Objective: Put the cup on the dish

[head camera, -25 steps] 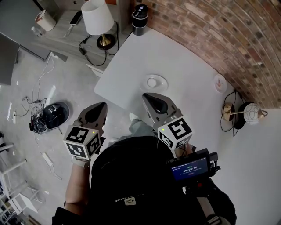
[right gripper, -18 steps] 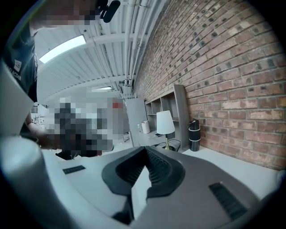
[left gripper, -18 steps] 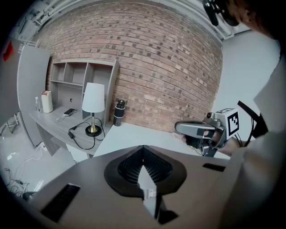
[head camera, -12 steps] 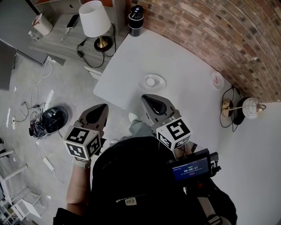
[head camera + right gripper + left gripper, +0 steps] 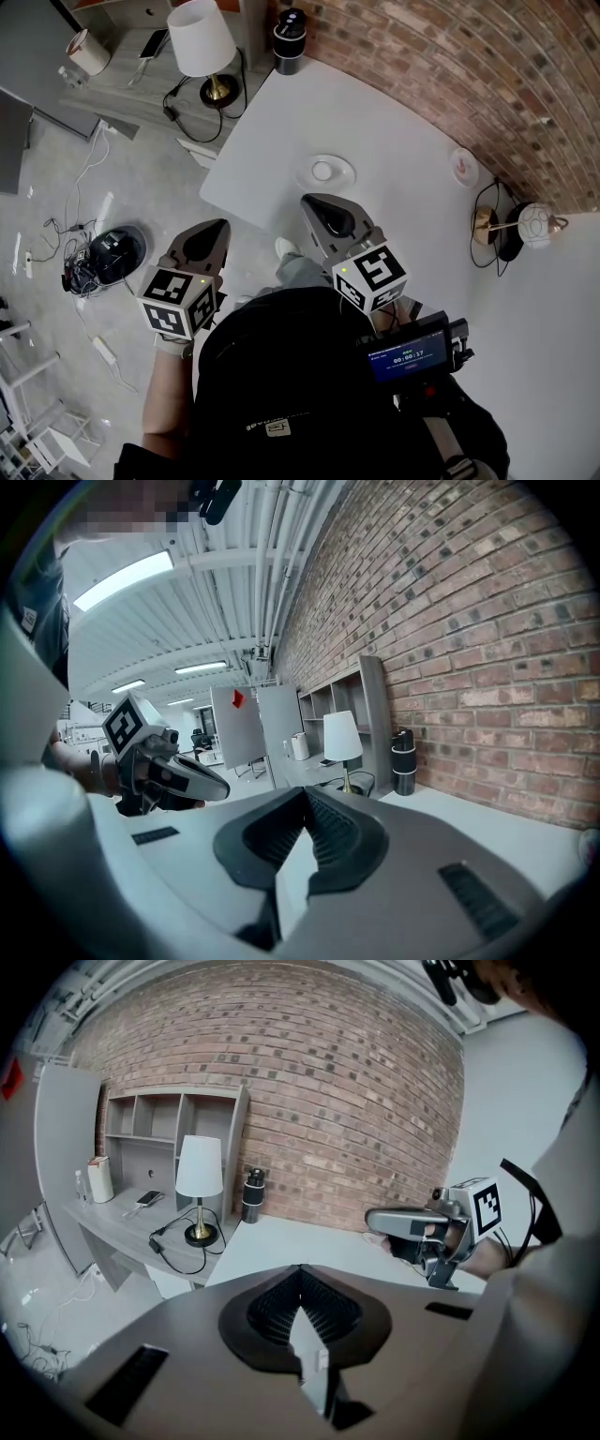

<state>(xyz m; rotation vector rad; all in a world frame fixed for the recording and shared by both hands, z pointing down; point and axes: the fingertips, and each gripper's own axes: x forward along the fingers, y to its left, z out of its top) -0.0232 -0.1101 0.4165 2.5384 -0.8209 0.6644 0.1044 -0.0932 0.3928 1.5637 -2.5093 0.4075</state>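
Note:
A white dish (image 5: 325, 172) lies on the white table (image 5: 394, 122), near its front edge. A small pale cup (image 5: 463, 167) stands far to the right, close to the brick wall. My right gripper (image 5: 310, 203) hovers just short of the dish, over the table's front edge, shut and empty; its jaws meet in the right gripper view (image 5: 305, 794). My left gripper (image 5: 217, 226) is off the table to the left, above the floor, also shut with nothing in it (image 5: 302, 1269). Each gripper shows in the other's view: right gripper (image 5: 377, 1219), left gripper (image 5: 221, 790).
A white-shaded lamp (image 5: 200, 39) and a black cylinder (image 5: 292, 37) stand at the table's far left end. A grey desk with shelves (image 5: 141, 1147) stands beyond. On the floor lie cables and a round black device (image 5: 114, 248). A globe lamp (image 5: 531, 225) sits at the right.

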